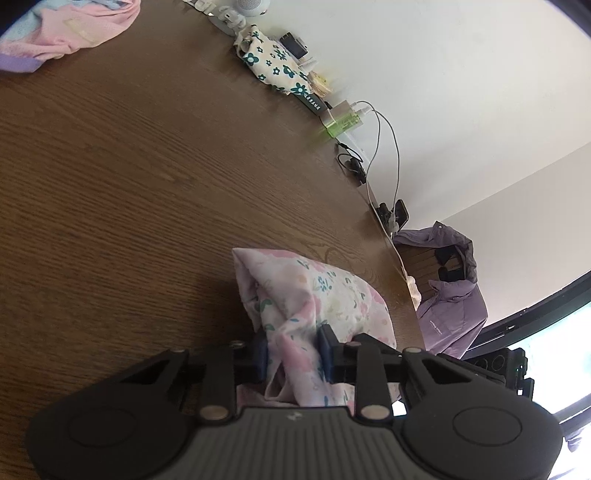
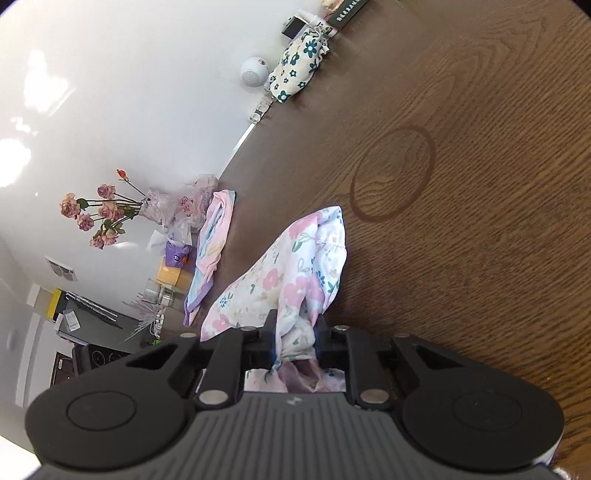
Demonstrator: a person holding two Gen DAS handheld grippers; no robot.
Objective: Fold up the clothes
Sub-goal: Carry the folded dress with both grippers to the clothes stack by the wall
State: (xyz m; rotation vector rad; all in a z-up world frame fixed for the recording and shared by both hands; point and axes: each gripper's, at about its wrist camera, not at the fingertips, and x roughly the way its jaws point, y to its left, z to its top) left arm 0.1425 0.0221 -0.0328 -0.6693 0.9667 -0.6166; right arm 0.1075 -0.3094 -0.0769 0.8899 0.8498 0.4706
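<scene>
A white garment with pink and green flowers [image 1: 314,291] lies bunched on the brown wooden table [image 1: 129,177]. My left gripper [image 1: 293,354] is shut on a fold of it, the cloth pinched between both pads. In the right wrist view the same floral garment [image 2: 291,273] hangs from my right gripper [image 2: 295,343], which is shut on another bunched edge. The cloth stretches away from the fingers toward the table. A second pink, blue and purple garment [image 1: 62,29] lies at the table's far side; it also shows in the right wrist view [image 2: 212,243].
A floral pouch [image 1: 273,62], a book, chargers and cables [image 1: 384,147] line the table's edge by the wall. A purple jacket [image 1: 450,295] hangs on a chair beyond the edge. A vase of flowers [image 2: 103,214], boxes and a white speaker [image 2: 253,72] stand by the wall.
</scene>
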